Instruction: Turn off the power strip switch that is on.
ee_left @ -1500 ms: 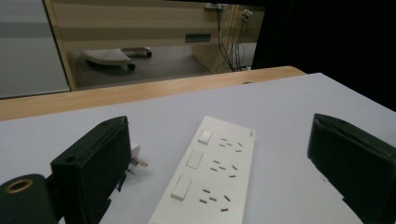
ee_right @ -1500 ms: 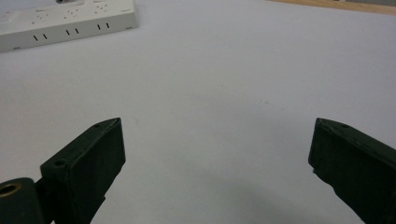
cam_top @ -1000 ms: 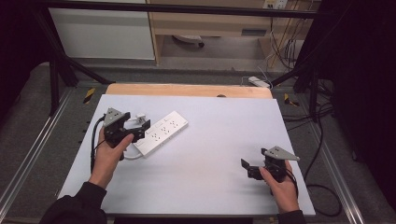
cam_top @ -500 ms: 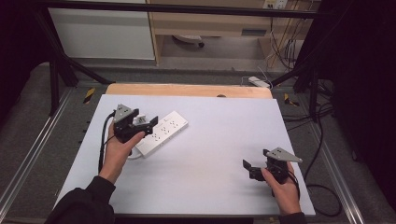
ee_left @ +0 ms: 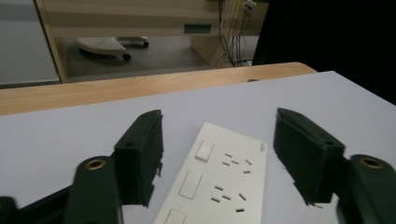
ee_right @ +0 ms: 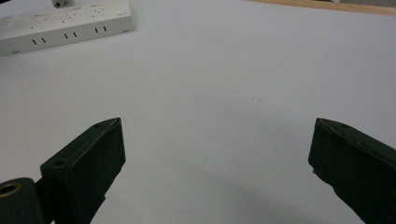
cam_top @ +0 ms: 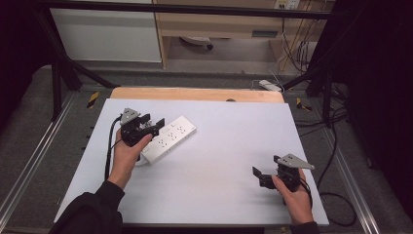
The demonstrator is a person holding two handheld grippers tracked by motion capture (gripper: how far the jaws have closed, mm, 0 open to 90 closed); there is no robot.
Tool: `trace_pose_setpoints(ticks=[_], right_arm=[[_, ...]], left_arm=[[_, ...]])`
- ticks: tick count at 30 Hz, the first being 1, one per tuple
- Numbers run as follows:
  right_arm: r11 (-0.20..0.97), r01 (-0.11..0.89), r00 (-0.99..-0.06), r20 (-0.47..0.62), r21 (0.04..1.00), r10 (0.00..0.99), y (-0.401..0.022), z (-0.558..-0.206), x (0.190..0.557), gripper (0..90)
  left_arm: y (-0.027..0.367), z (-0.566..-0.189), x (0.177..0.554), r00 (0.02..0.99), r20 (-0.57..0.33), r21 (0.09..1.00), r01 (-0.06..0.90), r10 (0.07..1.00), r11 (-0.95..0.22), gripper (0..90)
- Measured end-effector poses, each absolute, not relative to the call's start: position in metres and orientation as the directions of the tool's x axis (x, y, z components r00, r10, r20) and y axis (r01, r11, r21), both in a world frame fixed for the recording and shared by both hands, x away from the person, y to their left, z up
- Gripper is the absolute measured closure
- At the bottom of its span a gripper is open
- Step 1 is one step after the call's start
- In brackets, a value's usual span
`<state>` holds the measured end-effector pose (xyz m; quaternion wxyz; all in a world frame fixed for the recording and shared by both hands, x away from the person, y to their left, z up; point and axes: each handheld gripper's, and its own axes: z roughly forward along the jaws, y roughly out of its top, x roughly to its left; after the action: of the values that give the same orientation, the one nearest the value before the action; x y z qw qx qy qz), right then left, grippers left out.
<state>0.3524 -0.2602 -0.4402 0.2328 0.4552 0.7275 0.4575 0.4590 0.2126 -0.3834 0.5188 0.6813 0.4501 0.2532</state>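
Observation:
A white power strip (cam_top: pixel 171 137) lies slantwise on the left half of the white table top (cam_top: pixel 219 161). My left gripper (cam_top: pixel 155 126) is over the strip's near end. In the left gripper view the power strip (ee_left: pixel 219 177) lies between the two black jaws, with a gap on each side. The left gripper (ee_left: pixel 217 149) has just been closing its jaws, and the pads do not press on the strip. My right gripper (cam_top: pixel 258 176) rests low at the right front of the table. In its own view the right gripper (ee_right: pixel 217 154) is wide open over bare table, with the power strip (ee_right: pixel 65 23) far off.
A wooden strip (cam_top: pixel 195 94) borders the table's far edge. Beyond it are a floor with cables (cam_top: pixel 292 53), a white power block (cam_top: pixel 269 86) and furniture. Metal rails (cam_top: pixel 29 161) run along both sides of the table.
My left gripper has moved right and a little forward, from beside the power strip's near end to over it. The right gripper has stayed where it was.

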Motion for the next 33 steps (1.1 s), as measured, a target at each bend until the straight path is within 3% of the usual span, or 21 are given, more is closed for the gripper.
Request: trace_pose_setpoints(ticks=[9,12,20,33], right_arm=[[0.162,0.450,-0.473,0.081,0.878,0.877,-0.261,-0.440,0.352,4.2],[0.163,0.450,-0.473,0.080,0.878,0.877,-0.261,-0.440,0.352,4.2],[0.156,0.450,-0.471,0.086,0.879,0.878,-0.262,-0.440,0.352,4.2],[0.161,0.445,-0.475,0.080,0.881,0.876,-0.261,-0.439,0.353,4.2]], left_arm=[[0.212,-0.388,0.466,0.434,-0.091,0.936,0.345,0.896,-0.072,61.8],[0.211,-0.392,0.469,0.427,-0.073,0.935,0.343,0.901,-0.087,74.4],[0.207,-0.397,0.479,0.444,-0.061,0.921,0.370,0.894,-0.122,87.6],[0.193,-0.401,0.495,0.462,-0.051,0.890,0.423,0.885,-0.169,90.0]])
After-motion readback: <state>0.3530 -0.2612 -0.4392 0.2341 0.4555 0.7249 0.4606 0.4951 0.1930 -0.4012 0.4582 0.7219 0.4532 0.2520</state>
